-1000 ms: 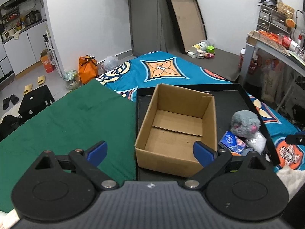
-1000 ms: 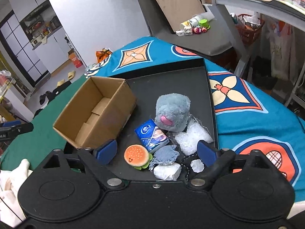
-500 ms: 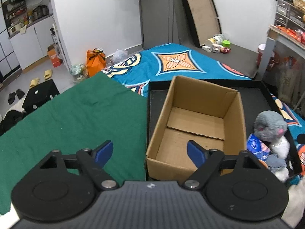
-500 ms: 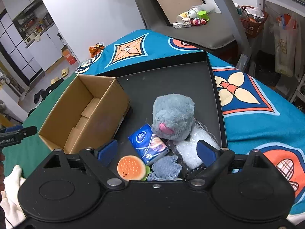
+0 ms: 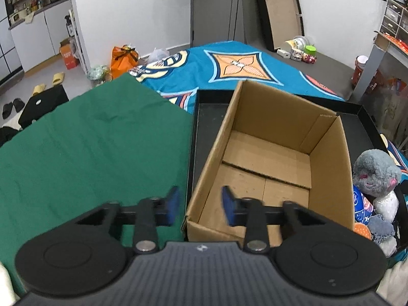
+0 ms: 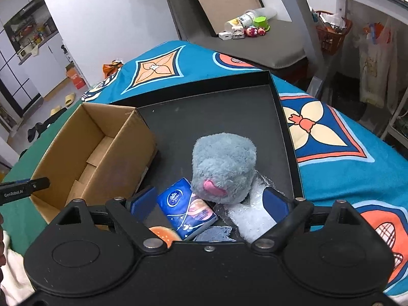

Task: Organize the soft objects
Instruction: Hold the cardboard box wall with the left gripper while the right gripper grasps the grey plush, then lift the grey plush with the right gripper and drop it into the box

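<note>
An empty cardboard box [image 5: 270, 158] stands in a black tray [image 5: 206, 117]; it also shows in the right wrist view [image 6: 86, 153]. My left gripper [image 5: 200, 205] is open, its jaws straddling the box's near left wall. A grey plush toy [image 6: 223, 165] sits in the tray [image 6: 229, 112] right of the box, also seen in the left wrist view [image 5: 376, 173]. Around it lie a blue tissue pack [image 6: 186, 209], a clear plastic bag [image 6: 250, 216], an orange burger toy [image 6: 163, 233] and a grey-blue cloth [image 6: 214, 233]. My right gripper [image 6: 209, 204] is open just above these, empty.
A green cloth [image 5: 89, 148] covers the surface left of the tray. A blue patterned blanket [image 6: 331, 137] lies under and right of the tray. A table leg [image 6: 303, 33] and shelf stand at the far right. Small toys [image 6: 244, 29] lie on a grey mat behind.
My left gripper has moved right to the box's left wall and its jaws have narrowed. My right gripper has moved forward over the soft items, toward the plush toy.
</note>
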Demonstrator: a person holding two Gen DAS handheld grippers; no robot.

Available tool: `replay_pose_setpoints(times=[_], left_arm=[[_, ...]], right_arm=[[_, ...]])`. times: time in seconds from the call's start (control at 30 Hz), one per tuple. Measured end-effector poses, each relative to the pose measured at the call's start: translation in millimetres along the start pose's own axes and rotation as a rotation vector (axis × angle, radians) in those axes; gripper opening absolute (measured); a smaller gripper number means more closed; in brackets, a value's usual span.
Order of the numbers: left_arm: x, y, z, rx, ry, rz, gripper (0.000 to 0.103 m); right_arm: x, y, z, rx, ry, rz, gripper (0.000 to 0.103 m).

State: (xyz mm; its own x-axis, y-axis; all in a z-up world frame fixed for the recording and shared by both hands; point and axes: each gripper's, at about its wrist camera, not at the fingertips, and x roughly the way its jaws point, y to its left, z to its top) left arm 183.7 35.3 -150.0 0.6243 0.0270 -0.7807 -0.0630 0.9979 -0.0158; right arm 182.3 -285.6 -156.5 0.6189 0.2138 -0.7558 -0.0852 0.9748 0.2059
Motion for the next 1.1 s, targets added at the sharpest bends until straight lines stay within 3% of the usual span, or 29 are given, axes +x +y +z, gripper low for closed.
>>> replay_pose_setpoints(times=[0.1, 0.43, 0.8, 0.9, 0.97, 1.1], left_arm=[[-1.9, -0.2, -2.0, 0.004, 0.003, 0.021, 0.014], [-12.3, -4.1, -14.8, -0.046, 0.032, -0.047, 0.011], [-18.0, -10.0, -21.4, -0.092, 0.035, -0.042, 0.01], [-21.1, -13.0, -21.8, -0.084, 0.026, -0.027, 0.01], [-23.4, -13.5, -22.6, -0.087, 0.022, -0.018, 0.01], [-26.0, -13.9, -24.2, -0.098, 0.018, 0.002, 0.01]], right_arm=[[5.4, 0.8, 1.9, 0.002, -0.003, -0.01, 0.089], [31.4, 3.6, 2.0, 0.004, -0.001, -0.066, 0.089], [49.4, 10.0, 3.7, 0.008, -0.009, -0.103, 0.088], [56.5, 12.1, 0.8, -0.006, 0.013, -0.114, 0.074], [55.3, 12.2, -1.1, -0.011, 0.005, -0.127, 0.057], [47.5, 11.8, -4.0, -0.001, -0.007, -0.117, 0.052]])
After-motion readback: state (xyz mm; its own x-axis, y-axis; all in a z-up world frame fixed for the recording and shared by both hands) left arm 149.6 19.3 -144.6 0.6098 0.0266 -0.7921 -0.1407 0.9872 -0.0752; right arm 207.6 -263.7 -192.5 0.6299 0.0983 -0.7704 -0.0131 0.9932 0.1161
